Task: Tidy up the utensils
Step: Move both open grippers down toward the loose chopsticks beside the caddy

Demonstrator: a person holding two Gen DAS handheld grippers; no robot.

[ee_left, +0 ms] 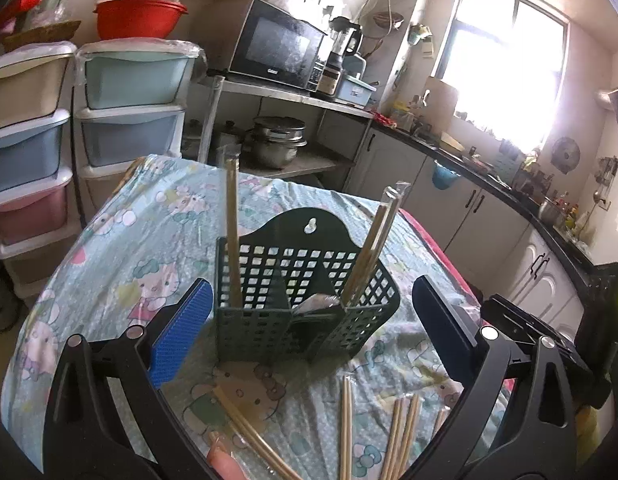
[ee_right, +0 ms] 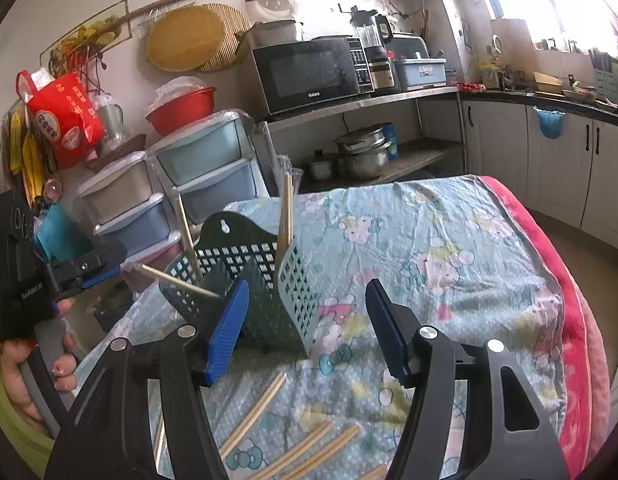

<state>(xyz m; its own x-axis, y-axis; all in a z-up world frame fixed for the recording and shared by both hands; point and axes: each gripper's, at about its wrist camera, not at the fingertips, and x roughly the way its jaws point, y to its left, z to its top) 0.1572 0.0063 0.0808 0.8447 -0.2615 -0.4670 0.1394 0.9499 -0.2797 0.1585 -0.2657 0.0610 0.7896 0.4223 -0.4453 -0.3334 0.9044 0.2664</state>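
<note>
A dark green slotted utensil caddy stands on the cloth-covered table. Wrapped chopstick pairs stand upright in its left compartment and lean in its right compartment. Several loose chopsticks lie on the cloth near me. My left gripper is open, its fingers on either side of the caddy. My right gripper is open and empty, just right of the caddy, above loose chopsticks. The left gripper shows in the right wrist view, with a chopstick by its tip.
Stacked plastic drawers stand behind the table. A shelf holds a microwave and pots. Kitchen counter and cabinets run along the right. A red blanket edge borders the table's right side.
</note>
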